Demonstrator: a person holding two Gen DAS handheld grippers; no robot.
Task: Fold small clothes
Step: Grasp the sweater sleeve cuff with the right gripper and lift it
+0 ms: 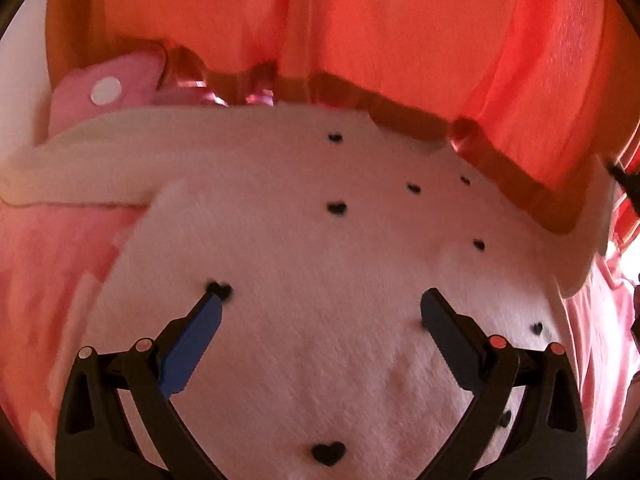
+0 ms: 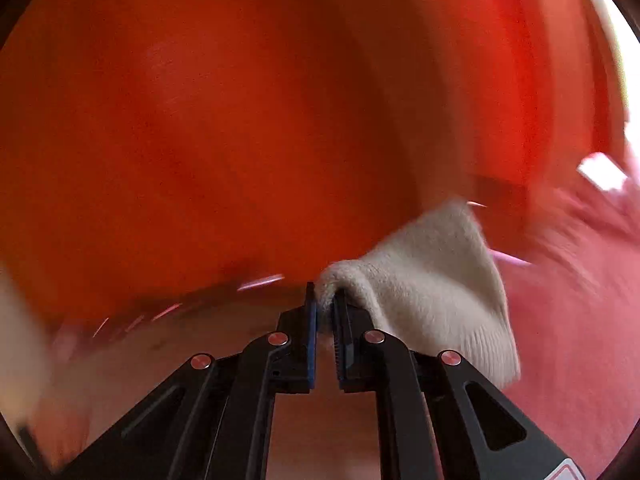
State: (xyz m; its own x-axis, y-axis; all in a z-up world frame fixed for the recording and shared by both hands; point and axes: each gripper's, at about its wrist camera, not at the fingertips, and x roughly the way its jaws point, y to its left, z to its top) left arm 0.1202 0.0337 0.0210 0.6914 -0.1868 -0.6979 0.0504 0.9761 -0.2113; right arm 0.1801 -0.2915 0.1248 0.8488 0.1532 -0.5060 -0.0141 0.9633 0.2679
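Observation:
A fluffy white garment with small black hearts lies spread on the pink bed cover, filling the left wrist view. My left gripper is open and hovers just above its middle, holding nothing. In the right wrist view, my right gripper is shut on a cream ribbed cuff of the garment, which drapes to the right over the right finger. That view is motion-blurred.
A pink bed cover lies under the garment. A pink pillow with a white dot sits at the back left. An orange-red curtain hangs behind the bed and fills the right wrist view.

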